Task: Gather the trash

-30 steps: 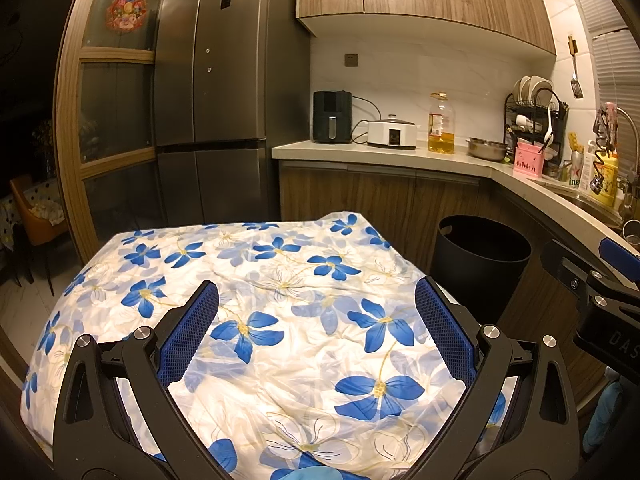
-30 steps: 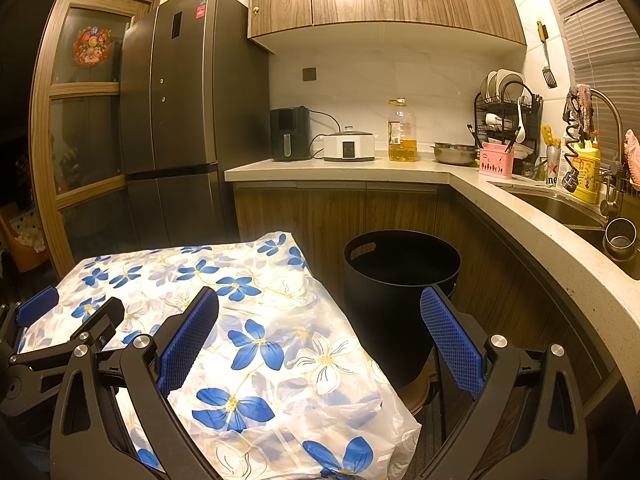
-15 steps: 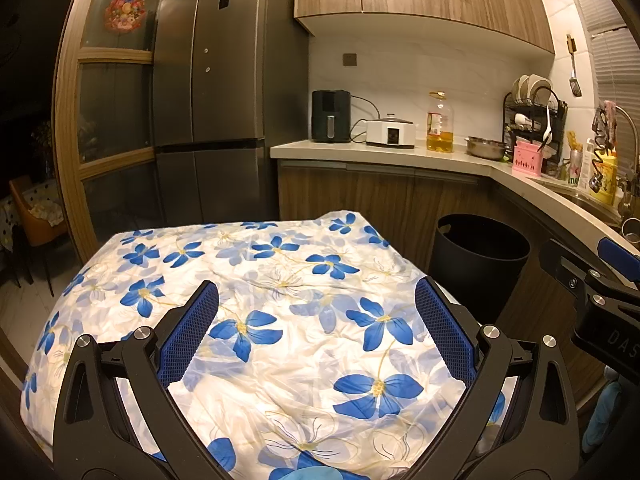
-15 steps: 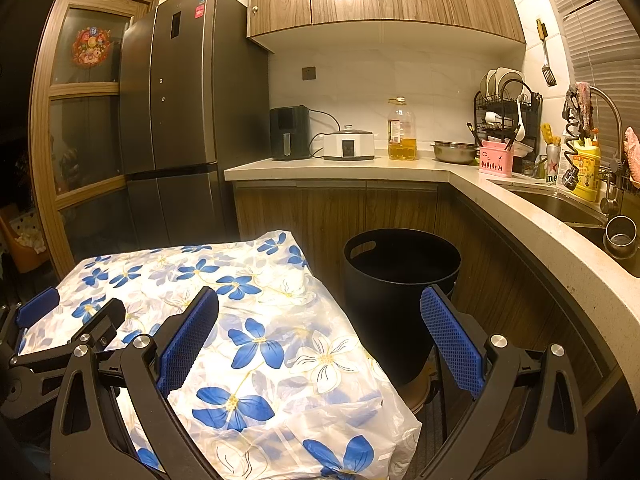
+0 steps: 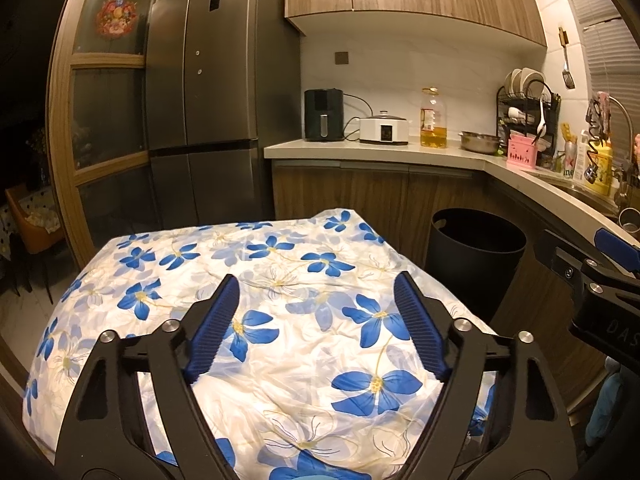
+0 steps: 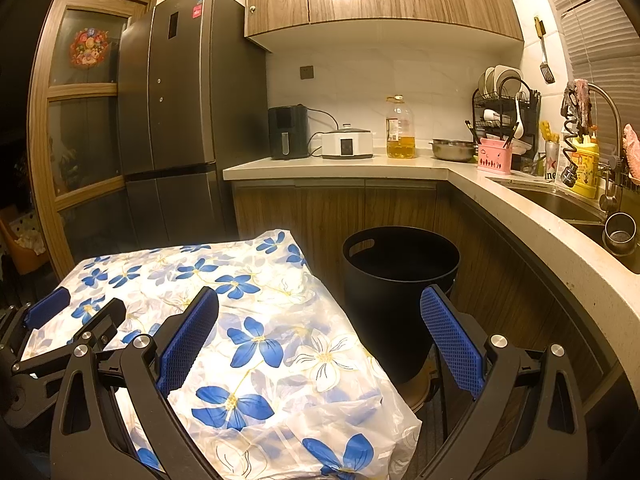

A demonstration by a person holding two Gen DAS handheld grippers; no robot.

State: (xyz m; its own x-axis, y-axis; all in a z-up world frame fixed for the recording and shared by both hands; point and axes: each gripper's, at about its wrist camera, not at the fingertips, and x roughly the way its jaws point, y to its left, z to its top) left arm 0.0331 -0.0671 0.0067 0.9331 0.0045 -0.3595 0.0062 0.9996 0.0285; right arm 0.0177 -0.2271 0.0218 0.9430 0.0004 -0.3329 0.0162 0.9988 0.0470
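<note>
Left jaws closing over a bare table, no trash in reach.

My left gripper (image 5: 316, 322) had narrowed from full spread and was still closing, with nothing between its pads, only the floral tablecloth (image 5: 280, 280) below. My right gripper (image 6: 320, 340) stayed wide and empty; the black bin (image 6: 400, 280) stood just ahead.

Left tool (image 5: 316, 292): pointed slightly downward, jaws closing with nothing between them.
Right tool (image 6: 320, 306): pointed slightly downward, jaws spread wide, empty.

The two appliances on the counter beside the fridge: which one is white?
The low rice cooker with the lid knob; the taller air fryer left of it is black.
</note>
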